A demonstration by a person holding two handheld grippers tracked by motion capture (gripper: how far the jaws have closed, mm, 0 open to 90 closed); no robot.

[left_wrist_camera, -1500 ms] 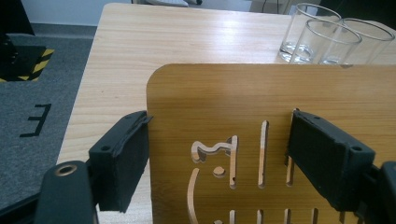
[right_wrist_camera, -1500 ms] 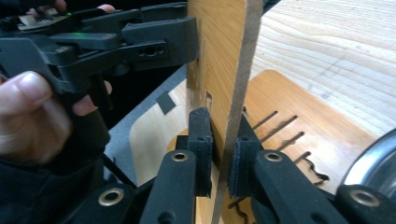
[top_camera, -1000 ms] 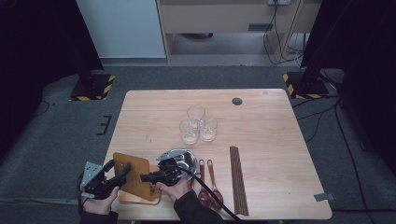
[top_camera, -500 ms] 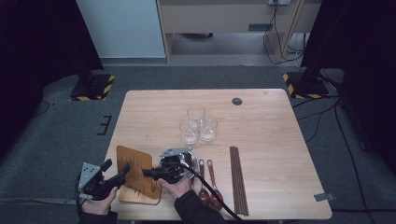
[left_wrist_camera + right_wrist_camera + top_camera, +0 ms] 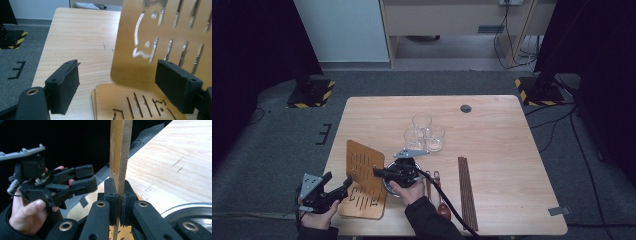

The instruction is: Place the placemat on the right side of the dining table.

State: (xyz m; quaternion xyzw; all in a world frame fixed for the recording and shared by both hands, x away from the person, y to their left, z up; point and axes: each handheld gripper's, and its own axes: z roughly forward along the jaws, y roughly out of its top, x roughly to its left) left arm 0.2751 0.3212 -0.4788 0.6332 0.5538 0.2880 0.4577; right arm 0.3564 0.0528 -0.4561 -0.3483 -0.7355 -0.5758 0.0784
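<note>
Two slotted wooden boards are at the table's front left. My right gripper is shut on the edge of the upper board and holds it tilted up; its pads clamp the board edge-on in the right gripper view. The lower board lies flat on the table. My left gripper hangs at the table's front left corner, and its jaws have just been opening. Between them I see the lower board and the raised board, with neither pad touching either.
Three clear glasses stand together mid-table. A metal bowl sits under my right hand, with wooden spoons and dark chopsticks to its right. A black round cap is at the far side. The table's left edge is close to the left gripper.
The right gripper has risen and lifted the upper board off the lower one, tilting it up. The left gripper's jaws have come apart off the board's edge.
</note>
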